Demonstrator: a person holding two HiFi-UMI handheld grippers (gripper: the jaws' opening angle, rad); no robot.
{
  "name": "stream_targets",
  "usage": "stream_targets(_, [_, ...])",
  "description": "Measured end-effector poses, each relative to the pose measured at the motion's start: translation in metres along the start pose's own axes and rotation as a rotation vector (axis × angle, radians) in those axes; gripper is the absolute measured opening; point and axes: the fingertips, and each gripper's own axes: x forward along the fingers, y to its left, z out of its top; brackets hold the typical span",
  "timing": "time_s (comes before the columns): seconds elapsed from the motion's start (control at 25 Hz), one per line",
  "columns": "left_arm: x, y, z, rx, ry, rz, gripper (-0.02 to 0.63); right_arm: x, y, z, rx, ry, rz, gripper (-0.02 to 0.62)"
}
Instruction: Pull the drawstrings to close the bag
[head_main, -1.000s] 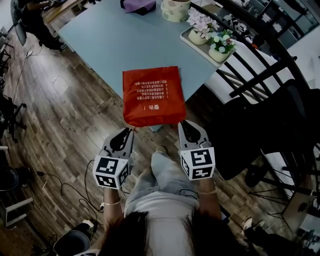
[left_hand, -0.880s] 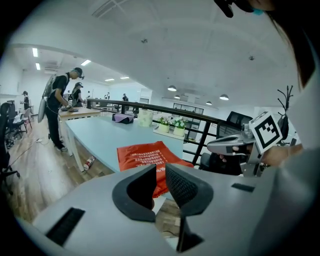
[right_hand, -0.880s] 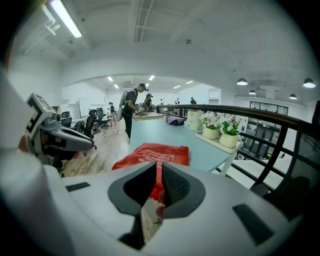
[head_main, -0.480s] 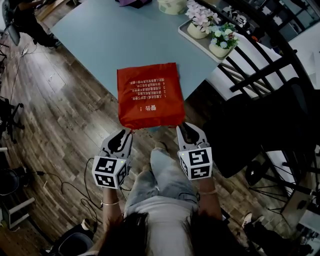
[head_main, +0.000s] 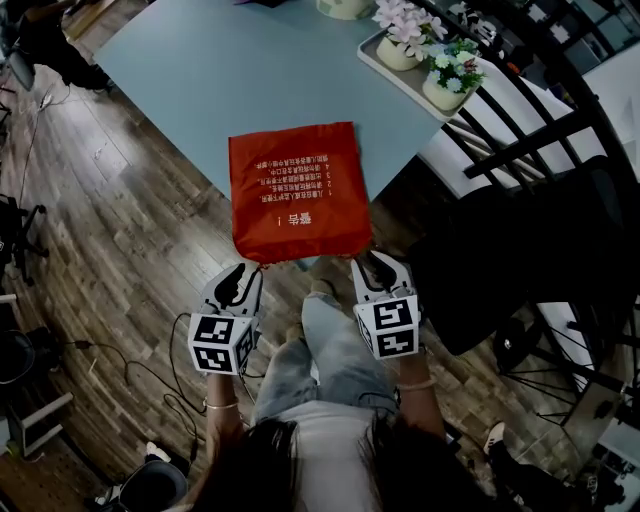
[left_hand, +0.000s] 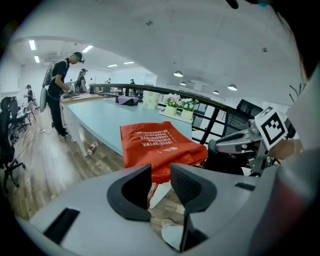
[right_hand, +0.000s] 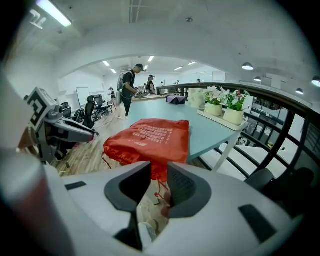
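Note:
A red drawstring bag (head_main: 298, 190) with white print lies on the light blue table (head_main: 200, 80), its gathered mouth hanging over the near edge. My left gripper (head_main: 241, 279) sits just below the bag's left corner and my right gripper (head_main: 379, 266) just below its right corner. Both sets of jaws are opening. In the left gripper view a thin red drawstring (left_hand: 150, 188) hangs loose in the gap of the left gripper (left_hand: 160, 177), with the pads off it. In the right gripper view another drawstring (right_hand: 160, 188) dangles between the jaws of the right gripper (right_hand: 159, 175), also unpinched.
A tray with two flower pots (head_main: 430, 65) stands at the table's far right. A black chair (head_main: 540, 210) is close on the right. The person's legs (head_main: 320, 360) are below the bag. Cables lie on the wooden floor (head_main: 110, 250). People stand at a far table (left_hand: 62, 85).
Both grippers' jaws have parted, from shut on the drawstrings to a visible gap. The bag sits a little higher and further left in the head view. The grippers have hardly moved.

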Motion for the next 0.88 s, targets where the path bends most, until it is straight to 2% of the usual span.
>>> stream_targets(0.88, [0.051, 0.01, -0.056, -0.076, 0.162, -0.01, 0.135, 0.045, -0.007, -0.06, 0.051, 0.174, 0.041, 0.135])
